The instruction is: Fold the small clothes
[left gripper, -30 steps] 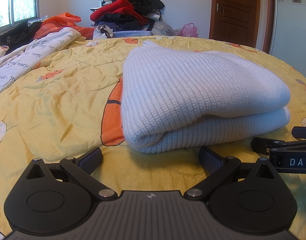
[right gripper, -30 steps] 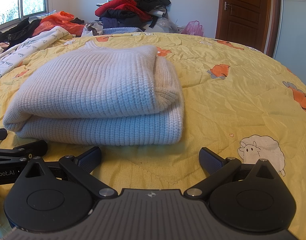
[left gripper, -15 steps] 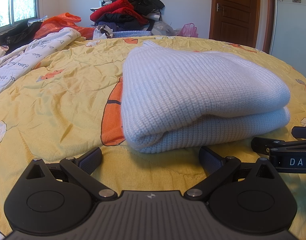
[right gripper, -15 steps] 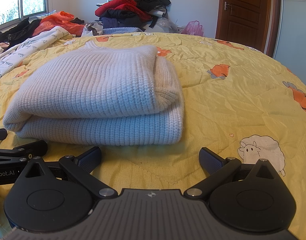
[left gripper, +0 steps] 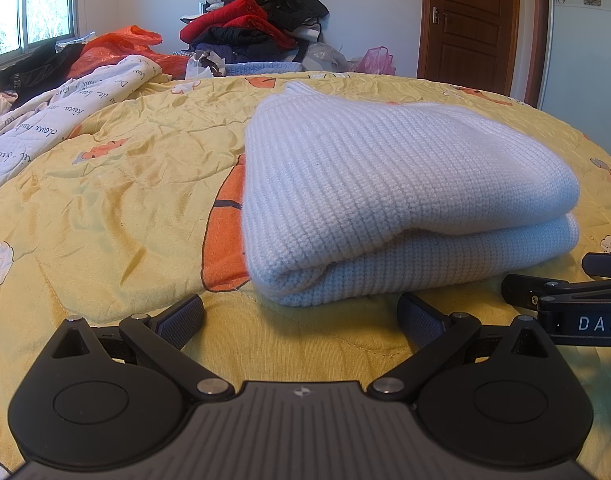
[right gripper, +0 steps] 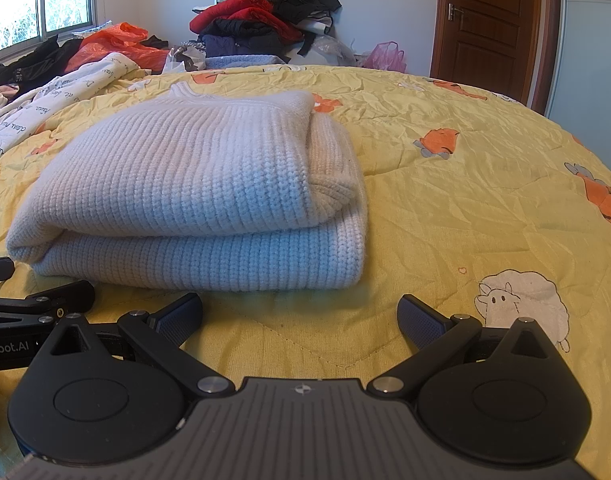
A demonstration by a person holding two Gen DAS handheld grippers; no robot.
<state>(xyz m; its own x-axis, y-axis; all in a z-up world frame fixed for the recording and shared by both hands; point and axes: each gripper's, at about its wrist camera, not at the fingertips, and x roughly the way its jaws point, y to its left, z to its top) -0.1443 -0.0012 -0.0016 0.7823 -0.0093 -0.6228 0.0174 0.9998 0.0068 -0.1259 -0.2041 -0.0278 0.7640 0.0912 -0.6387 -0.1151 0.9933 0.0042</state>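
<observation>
A white knitted sweater (left gripper: 385,200) lies folded in a thick stack on the yellow quilt (left gripper: 117,208). It also shows in the right wrist view (right gripper: 201,192). My left gripper (left gripper: 301,316) is open and empty, resting low just in front of the sweater's near edge. My right gripper (right gripper: 301,316) is open and empty, just in front of the sweater's right corner. The right gripper's fingers (left gripper: 545,296) show at the right edge of the left wrist view. The left gripper's fingers (right gripper: 57,296) show at the left edge of the right wrist view.
A pile of red and dark clothes (left gripper: 257,28) stands beyond the bed's far edge. A white printed quilt (left gripper: 45,128) and an orange bag (left gripper: 117,48) lie at the left. A brown door (left gripper: 473,20) is at the back right.
</observation>
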